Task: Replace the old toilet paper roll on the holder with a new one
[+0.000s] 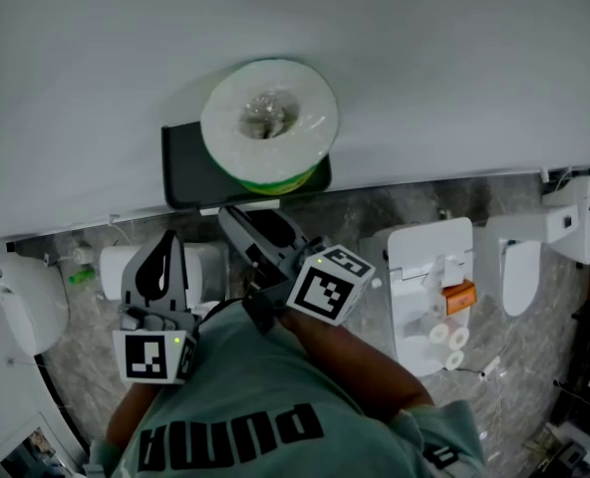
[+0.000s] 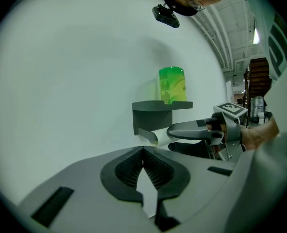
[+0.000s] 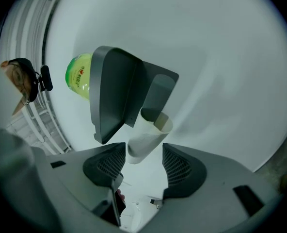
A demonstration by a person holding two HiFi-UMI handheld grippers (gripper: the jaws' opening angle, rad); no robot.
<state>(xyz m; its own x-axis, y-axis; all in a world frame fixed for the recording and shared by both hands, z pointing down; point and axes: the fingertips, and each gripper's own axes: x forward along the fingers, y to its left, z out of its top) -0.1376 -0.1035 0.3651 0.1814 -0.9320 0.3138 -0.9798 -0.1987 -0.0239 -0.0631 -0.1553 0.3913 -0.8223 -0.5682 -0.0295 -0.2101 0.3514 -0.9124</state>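
Fixed to the plain white wall (image 1: pixel 425 68): a dark grey plastic holder (image 1: pixel 180 167) with a flat shelf on top. Standing on end on that shelf: a full white toilet paper roll in a green printed wrapper (image 1: pixel 270 118), not yet on the holder's arm. Still hanging on the arm beneath the shelf: a pale, almost bare cardboard tube (image 3: pixel 146 137), the old roll, one open end showing. Reaching in under the shelf from the lower right of the head view: the right gripper (image 1: pixel 260 232), roughly level, jaws apart. Between its ribbed pads (image 3: pixel 177 166): the free end of the tube, close beside one pad and clearly short of the other, so not clamped. Lower and further left, apart from the holder: the left gripper (image 1: pixel 160 267), jaws together tip to tip. Holds nothing; points at bare wall beside the holder. On the back of each gripper: a cube with black-and-white square markers (image 1: pixel 330 285). Below the foot of the wall: grey stone-patterned floor (image 1: pixel 375 217) with white fixtures (image 1: pixel 430 287) standing on it. Along the bottom of the head view: the person's teal shirt (image 1: pixel 255 406).
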